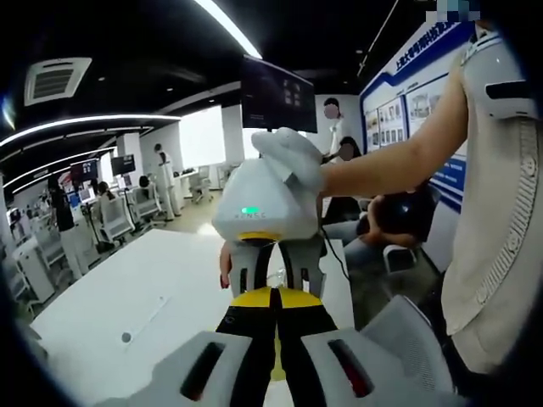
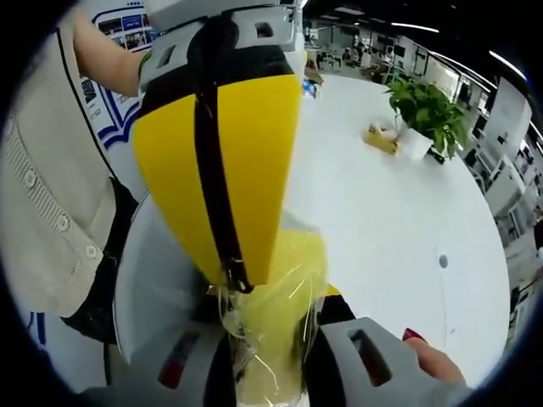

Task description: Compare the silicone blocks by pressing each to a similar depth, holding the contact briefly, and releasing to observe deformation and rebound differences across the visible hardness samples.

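A yellow silicone block point(image 2: 284, 292) wrapped in clear film stands between the jaws of my right gripper point(image 2: 271, 343), which is shut on it. My left gripper point(image 2: 235, 284) comes down from the top of the right gripper view, its yellow and black fingers point(image 2: 254, 153) closed together, their tip touching the block's upper left part. In the left gripper view my left gripper point(image 1: 273, 295) points at the facing right gripper point(image 1: 276, 278), held by a white-gloved hand point(image 1: 293, 157). A glint of the film-wrapped block point(image 1: 277, 276) shows between that gripper's jaws.
Both grippers are held in the air over the near edge of a large white table point(image 2: 399, 212). A potted plant point(image 2: 424, 106) and a small yellow object point(image 2: 380, 136) stand far across it. The person's beige shirt point(image 2: 42, 186) is close on the left. Office chairs point(image 1: 114, 216) stand beyond.
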Demonstrator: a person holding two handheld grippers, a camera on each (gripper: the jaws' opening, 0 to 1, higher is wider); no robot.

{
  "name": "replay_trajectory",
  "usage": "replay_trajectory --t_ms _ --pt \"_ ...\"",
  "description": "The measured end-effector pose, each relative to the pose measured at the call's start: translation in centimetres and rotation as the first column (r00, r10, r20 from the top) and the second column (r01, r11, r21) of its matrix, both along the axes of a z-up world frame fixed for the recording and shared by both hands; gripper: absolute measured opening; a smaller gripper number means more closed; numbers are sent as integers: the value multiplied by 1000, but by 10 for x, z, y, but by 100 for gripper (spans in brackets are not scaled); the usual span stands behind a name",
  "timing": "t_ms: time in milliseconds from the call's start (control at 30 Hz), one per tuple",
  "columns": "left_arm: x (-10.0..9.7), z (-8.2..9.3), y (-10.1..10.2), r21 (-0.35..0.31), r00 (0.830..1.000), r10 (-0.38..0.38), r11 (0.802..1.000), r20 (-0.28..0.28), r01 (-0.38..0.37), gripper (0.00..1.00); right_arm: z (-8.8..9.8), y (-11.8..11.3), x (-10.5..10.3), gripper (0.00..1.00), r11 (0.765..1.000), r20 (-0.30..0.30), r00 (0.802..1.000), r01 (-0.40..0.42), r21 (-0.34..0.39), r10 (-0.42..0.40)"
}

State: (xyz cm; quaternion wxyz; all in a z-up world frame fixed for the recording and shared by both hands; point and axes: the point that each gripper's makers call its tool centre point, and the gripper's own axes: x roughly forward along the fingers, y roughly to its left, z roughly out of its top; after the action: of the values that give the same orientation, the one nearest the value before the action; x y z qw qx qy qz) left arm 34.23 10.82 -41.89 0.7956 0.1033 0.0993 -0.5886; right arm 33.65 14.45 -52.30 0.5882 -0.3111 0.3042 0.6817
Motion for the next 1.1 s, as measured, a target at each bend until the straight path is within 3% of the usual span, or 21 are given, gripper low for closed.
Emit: replay_trajectory --t_ms 500,767,967,1100 --pt "3 -3 9 -26 999 36 999 -24 -37 0 -2 4 -2 30 1000 0 1000 -8 -2 8" --pt "8 -7 18 -44 996 69 996 -50 -71 0 8 8 5 43 999 23 999 25 47 -26" --pt "10 -9 21 -51 994 93 994 -59 -96 0 12 6 8 45 996 36 998 57 74 -60" --pt "13 -15 25 -57 991 113 991 -78 -117 0 16 5 10 48 986 47 993 100 133 -107"
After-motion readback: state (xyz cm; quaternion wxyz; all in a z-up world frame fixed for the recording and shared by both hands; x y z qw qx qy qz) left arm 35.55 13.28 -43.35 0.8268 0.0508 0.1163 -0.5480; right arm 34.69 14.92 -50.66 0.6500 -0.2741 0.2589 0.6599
